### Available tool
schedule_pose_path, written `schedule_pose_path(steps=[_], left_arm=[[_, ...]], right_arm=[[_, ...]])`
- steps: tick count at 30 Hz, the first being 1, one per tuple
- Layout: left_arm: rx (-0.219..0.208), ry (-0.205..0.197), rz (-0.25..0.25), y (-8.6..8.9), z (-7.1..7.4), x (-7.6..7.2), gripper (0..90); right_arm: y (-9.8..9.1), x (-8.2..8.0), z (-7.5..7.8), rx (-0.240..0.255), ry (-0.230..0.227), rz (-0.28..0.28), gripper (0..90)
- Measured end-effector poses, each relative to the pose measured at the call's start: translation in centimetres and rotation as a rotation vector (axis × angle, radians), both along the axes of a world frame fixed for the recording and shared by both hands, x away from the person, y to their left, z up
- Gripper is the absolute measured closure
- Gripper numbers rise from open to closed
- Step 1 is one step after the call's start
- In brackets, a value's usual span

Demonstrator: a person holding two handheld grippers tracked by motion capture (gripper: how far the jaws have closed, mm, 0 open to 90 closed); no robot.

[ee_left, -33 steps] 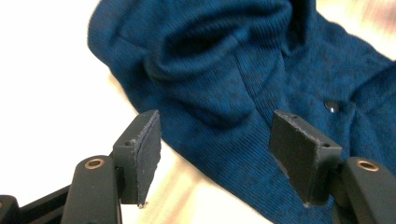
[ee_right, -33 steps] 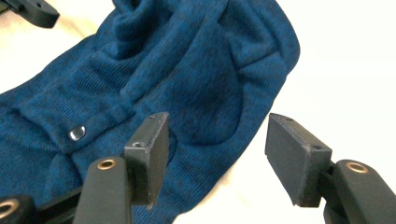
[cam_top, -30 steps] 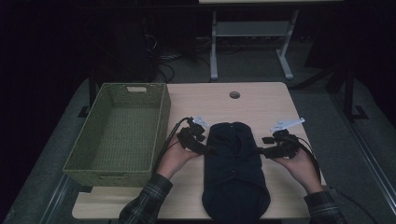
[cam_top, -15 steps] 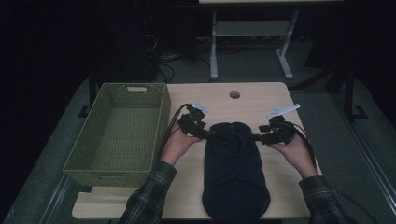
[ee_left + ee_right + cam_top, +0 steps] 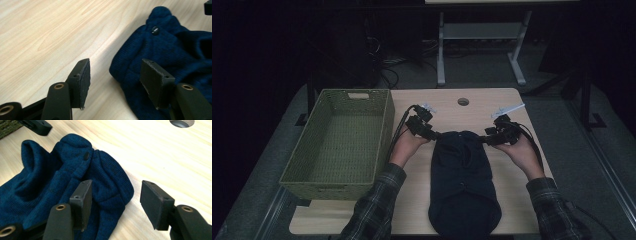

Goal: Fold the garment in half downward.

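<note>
Now both hand-held grippers, left (image 5: 435, 134) and right (image 5: 486, 139), half-open, straddling navy garment (image 5: 462, 180) corners, not clamped.

High view looks down and forward over the table (image 5: 517, 100). Both gripper views sit low and close, facing each other across the garment's (image 5: 175, 50) buttoned top edge, which they share.

A green woven basket (image 5: 339, 142) sits on the left part of the light wooden table (image 5: 512, 197), its inside bare. A round cable hole (image 5: 463, 102) lies near the table's far edge.
</note>
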State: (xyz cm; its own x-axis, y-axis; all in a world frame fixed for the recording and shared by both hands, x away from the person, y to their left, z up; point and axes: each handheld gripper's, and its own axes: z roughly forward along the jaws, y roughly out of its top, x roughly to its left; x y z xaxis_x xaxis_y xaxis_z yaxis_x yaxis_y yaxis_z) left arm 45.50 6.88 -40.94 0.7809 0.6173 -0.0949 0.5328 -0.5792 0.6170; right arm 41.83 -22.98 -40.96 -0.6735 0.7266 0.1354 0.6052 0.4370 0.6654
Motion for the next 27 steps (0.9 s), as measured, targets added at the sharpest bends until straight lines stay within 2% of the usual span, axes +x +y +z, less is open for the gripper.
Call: schedule_pose_path(steps=[7,10,14,16,20,24,27], left_arm=[[0.016,0.029,0.008,-0.6,-1.8,0.9,41.8],[0.02,0.042,0.01,-0.6,-2.6,1.4,41.8],[0.054,0.052,0.019,-0.8,-3.5,1.7,43.4],[0.055,0.067,0.022,-0.9,-4.1,1.8,43.5],[0.054,0.069,0.007,-0.9,-4.3,1.9,45.1],[0.058,0.072,-0.004,-0.9,-4.4,2.0,45.4],[0.03,0.082,0.003,-0.9,-4.5,2.0,47.4]], right_arm=[[0.5,0.9,-0.4,-0.005,0.011,0.0,40.9],[0.6,1.3,-0.4,-0.003,-0.004,-0.006,41.0],[0.3,2.0,-1.2,0.009,0.012,-0.031,41.2],[0.3,2.2,-1.5,0.007,0.013,-0.033,41.4],[0.1,3.0,-2.7,0.003,0.022,-0.049,43.6],[0.2,3.3,-3.4,-0.013,0.025,-0.041,47.9],[0.3,3.6,-4.0,-0.008,0.047,-0.035,52.1]])
